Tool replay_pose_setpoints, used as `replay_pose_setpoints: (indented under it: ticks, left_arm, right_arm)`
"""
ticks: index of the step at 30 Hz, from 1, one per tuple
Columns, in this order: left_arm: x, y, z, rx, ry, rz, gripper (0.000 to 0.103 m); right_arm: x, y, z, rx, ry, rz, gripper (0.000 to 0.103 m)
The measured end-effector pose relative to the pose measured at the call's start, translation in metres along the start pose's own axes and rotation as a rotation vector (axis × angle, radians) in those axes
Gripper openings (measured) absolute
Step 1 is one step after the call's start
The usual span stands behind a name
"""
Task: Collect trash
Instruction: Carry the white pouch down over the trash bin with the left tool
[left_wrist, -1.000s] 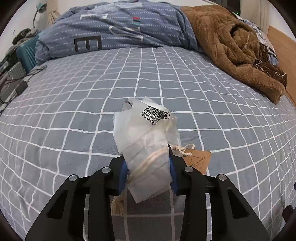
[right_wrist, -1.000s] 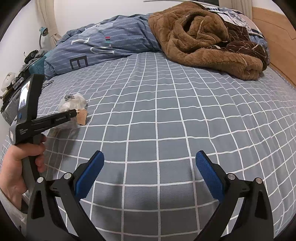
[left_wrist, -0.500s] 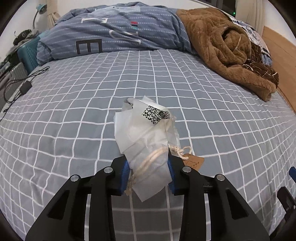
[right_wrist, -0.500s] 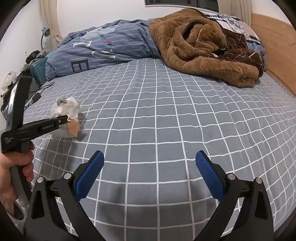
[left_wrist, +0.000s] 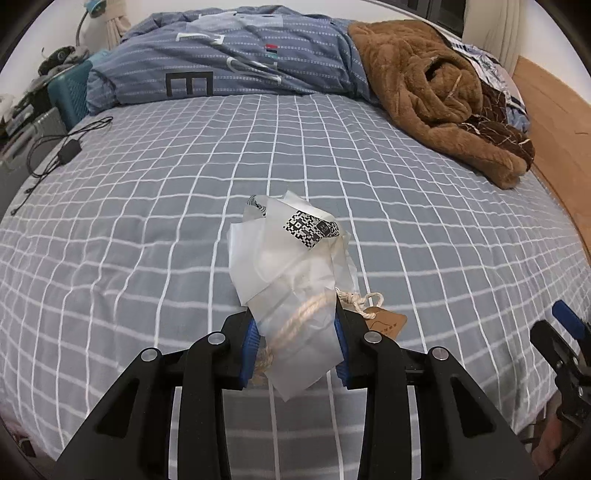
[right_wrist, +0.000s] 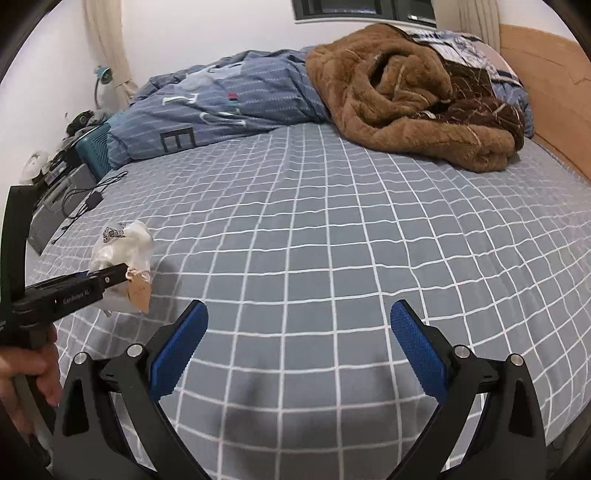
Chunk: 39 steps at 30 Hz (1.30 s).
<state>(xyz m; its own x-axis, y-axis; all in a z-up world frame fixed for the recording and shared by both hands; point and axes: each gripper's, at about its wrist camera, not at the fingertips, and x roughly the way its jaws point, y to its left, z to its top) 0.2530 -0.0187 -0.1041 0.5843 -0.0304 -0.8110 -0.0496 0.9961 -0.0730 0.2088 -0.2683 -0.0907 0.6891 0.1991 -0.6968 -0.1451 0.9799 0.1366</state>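
A crumpled clear plastic bag (left_wrist: 291, 269) with a QR-code sticker, a twine cord and a brown paper tag (left_wrist: 388, 323) is held above the checked grey bed sheet (left_wrist: 184, 206). My left gripper (left_wrist: 295, 339) is shut on the lower part of the bag, its blue pads pressing both sides. In the right wrist view the same plastic bag (right_wrist: 123, 254) hangs from the left gripper (right_wrist: 122, 275) at the left, a hand around its handle. My right gripper (right_wrist: 295, 343) is open over the sheet with nothing between its blue pads (right_wrist: 181, 347).
A folded blue striped duvet (left_wrist: 229, 70) and a brown fleece blanket (left_wrist: 436, 96) lie at the far side of the bed. A charger with cables (left_wrist: 66, 151) sits at the left edge, beside a cluttered nightstand (right_wrist: 62, 177). A wooden headboard (right_wrist: 546, 92) runs along the right.
The left gripper has lifted and drawn back with the bag, showing more of the bed. The right gripper also rose and pulled back, still open.
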Motion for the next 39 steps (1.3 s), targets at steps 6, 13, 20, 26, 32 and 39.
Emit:
replay_pose_setpoints:
  ticks: [6,13,20,26,32,39]
  left_arm:
    - [-0.034,0.001,-0.022,-0.009,-0.002,-0.02,0.033]
    - [-0.071,0.002,-0.05,-0.008,-0.004,-0.027,0.033]
    - [-0.104,-0.001,-0.072,0.001,-0.011,-0.038,0.033]
    - [-0.131,-0.005,-0.088,0.011,-0.025,-0.037,0.033]
    - [-0.156,-0.003,-0.11,0.004,-0.029,-0.057,0.032]
    - [-0.181,-0.004,-0.139,-0.002,-0.035,-0.08,0.032]
  right_arm:
    - [-0.03,0.011,-0.013,-0.011,-0.002,-0.007,0.095]
    - [-0.062,0.022,-0.028,-0.036,0.018,-0.031,0.095]
    - [-0.092,0.031,-0.041,-0.042,0.015,-0.038,0.095]
    - [-0.121,0.036,-0.055,-0.047,0.004,-0.041,0.095]
    - [-0.142,0.041,-0.07,-0.043,0.0,-0.038,0.095]
    - [-0.166,0.053,-0.089,-0.058,-0.007,-0.032,0.095]
